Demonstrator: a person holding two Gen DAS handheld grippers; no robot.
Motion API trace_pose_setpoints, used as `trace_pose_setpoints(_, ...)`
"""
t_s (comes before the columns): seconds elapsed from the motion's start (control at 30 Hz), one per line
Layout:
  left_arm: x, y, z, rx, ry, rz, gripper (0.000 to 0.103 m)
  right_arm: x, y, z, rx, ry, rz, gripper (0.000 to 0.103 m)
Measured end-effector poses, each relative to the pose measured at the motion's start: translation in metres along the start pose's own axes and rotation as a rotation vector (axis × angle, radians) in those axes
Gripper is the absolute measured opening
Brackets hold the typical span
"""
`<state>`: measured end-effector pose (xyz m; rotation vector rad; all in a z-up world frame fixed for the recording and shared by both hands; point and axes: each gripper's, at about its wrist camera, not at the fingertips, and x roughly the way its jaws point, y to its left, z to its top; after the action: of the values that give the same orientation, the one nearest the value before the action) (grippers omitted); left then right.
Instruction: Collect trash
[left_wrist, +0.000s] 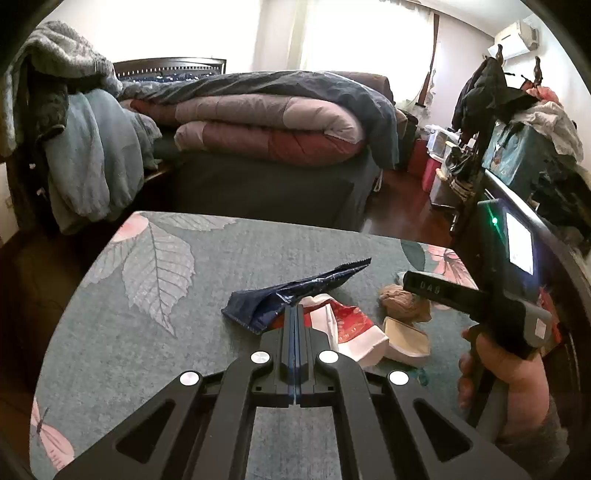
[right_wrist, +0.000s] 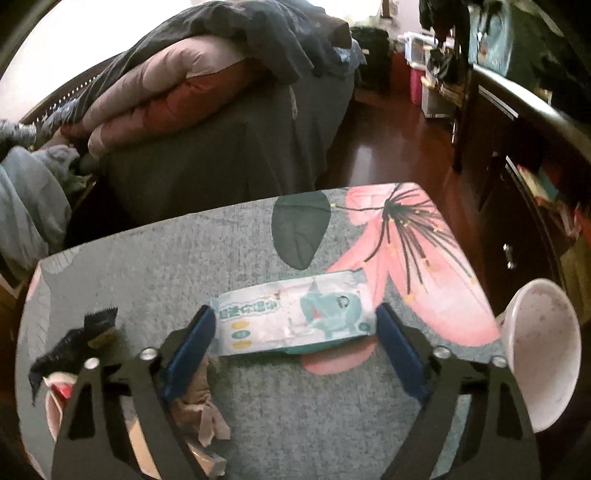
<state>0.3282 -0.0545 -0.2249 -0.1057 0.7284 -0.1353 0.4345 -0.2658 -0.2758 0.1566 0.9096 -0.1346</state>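
My left gripper (left_wrist: 295, 308) is shut, its tips pinching the edge of a dark blue foil wrapper (left_wrist: 295, 288) that slants up over the teal patterned table (left_wrist: 155, 369). Just right of the tips lie a red and white paper wrapper (left_wrist: 347, 325), a brown crumpled paper (left_wrist: 402, 299) and a beige carton (left_wrist: 406, 339). My right gripper (right_wrist: 295, 314) stands open astride a pale wet-wipes pack (right_wrist: 291, 317) lying flat; its blue pads (right_wrist: 192, 343) sit close beside each end of the pack without clearly pressing it. The blue wrapper (right_wrist: 74, 343) and brown paper (right_wrist: 199, 406) show at the left.
A white paper bowl (right_wrist: 543, 350) lies on its side at the table's right edge. A bed (left_wrist: 258, 184) with folded quilts stands just behind the table. A dark cabinet (right_wrist: 517, 155) and cluttered floor lie to the right. A hand (left_wrist: 498, 380) grips the right tool.
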Motion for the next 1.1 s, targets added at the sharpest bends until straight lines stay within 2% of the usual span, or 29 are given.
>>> trace_pose_setpoints(0.1, 0.004, -0.003, -0.002, 0.010, 0.028, -0.084, 0.000, -0.006, -0.005, -0.003, -0.003, 0.010, 0.019, 0.053)
trace_pose_setpoints(0.2, 0.012, -0.019, -0.004, 0.043, 0.056, -0.125, 0.000, -0.014, -0.012, -0.008, -0.014, 0.007, 0.031, 0.045)
trace_pose_setpoints(0.27, 0.021, -0.032, -0.006, 0.062, 0.078, -0.121, 0.000, -0.020, -0.016, -0.013, -0.018, 0.009, 0.046, 0.044)
trace_pose_setpoints(0.33, 0.026, -0.039, -0.007, 0.064, 0.086, -0.105, 0.005, -0.025, -0.022, -0.018, -0.021, 0.008, 0.058, 0.041)
trace_pose_setpoints(0.37, 0.029, -0.043, -0.007, 0.064, 0.090, -0.083, 0.008, -0.027, -0.024, -0.020, -0.020, 0.008, 0.063, 0.031)
trace_pose_setpoints(0.4, 0.031, -0.045, -0.007, 0.064, 0.090, -0.065, 0.015, -0.029, -0.027, -0.021, -0.020, 0.011, 0.064, 0.029)
trace_pose_setpoints(0.53, 0.034, -0.052, -0.007, 0.072, 0.065, -0.022, 0.024, -0.040, -0.040, -0.029, -0.016, 0.020, 0.112, 0.022)
trace_pose_setpoints(0.57, 0.035, -0.055, -0.006, 0.079, 0.061, -0.018, 0.039, -0.042, -0.042, -0.031, -0.016, 0.019, 0.122, 0.019)
trace_pose_setpoints(0.6, 0.034, -0.056, -0.007, 0.081, 0.060, -0.018, 0.066, -0.045, -0.044, -0.033, -0.015, 0.020, 0.133, 0.015)
trace_pose_setpoints(0.63, 0.030, -0.057, -0.007, 0.076, 0.033, -0.018, 0.076, -0.047, -0.047, -0.036, -0.015, 0.022, 0.145, 0.014)
trace_pose_setpoints(0.7, 0.021, -0.057, -0.007, 0.067, -0.028, -0.029, 0.081, -0.052, -0.050, -0.041, -0.019, 0.021, 0.156, 0.008)
trace_pose_setpoints(0.77, 0.015, -0.057, -0.006, 0.059, -0.062, -0.037, 0.090, -0.057, -0.052, -0.047, -0.029, 0.019, 0.160, 0.008)
trace_pose_setpoints(0.93, 0.025, -0.061, -0.003, 0.066, -0.041, 0.010, 0.092, -0.072, -0.056, -0.060, -0.023, 0.028, 0.211, 0.008)
trace_pose_setpoints(1.1, 0.037, -0.060, -0.008, 0.076, -0.014, 0.062, 0.092, -0.102, -0.059, -0.082, -0.043, 0.001, 0.255, 0.008)
